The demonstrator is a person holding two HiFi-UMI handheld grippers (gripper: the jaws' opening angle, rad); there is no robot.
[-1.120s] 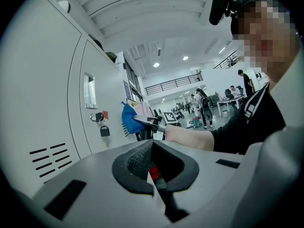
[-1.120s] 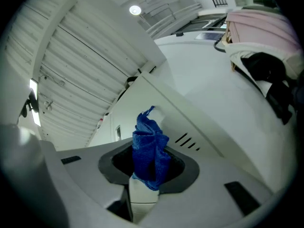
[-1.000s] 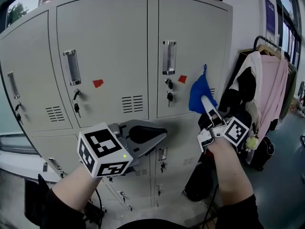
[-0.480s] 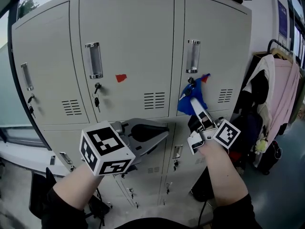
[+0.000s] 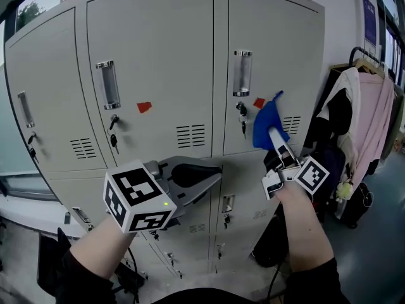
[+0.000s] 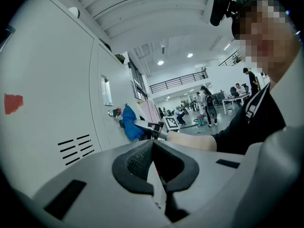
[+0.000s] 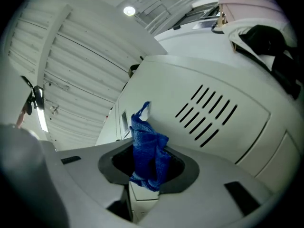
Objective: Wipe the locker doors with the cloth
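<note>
A blue cloth (image 5: 266, 123) is pinched in my right gripper (image 5: 274, 136), which is shut on it and holds it up against the right locker door (image 5: 278, 49), beside the keys and the red sticker (image 5: 259, 102). The cloth (image 7: 148, 148) stands up from between the jaws in the right gripper view, close to the door's vent slots (image 7: 206, 115). My left gripper (image 5: 204, 175) hangs lower, in front of the middle locker door (image 5: 158, 56), shut with nothing in it. In the left gripper view the cloth (image 6: 129, 123) shows far off against the door.
Grey lockers fill the view, with metal handles (image 5: 241, 73), keys (image 5: 113, 139) and a second red sticker (image 5: 144, 107). Lower locker doors (image 5: 237, 195) sit below. A clothes rack with a pink garment (image 5: 369, 116) and dark bags (image 5: 351, 201) stands at the right.
The right gripper with the cloth has slid across the right door, first left toward the keys, then back right and slightly up. The left gripper has stayed put.
</note>
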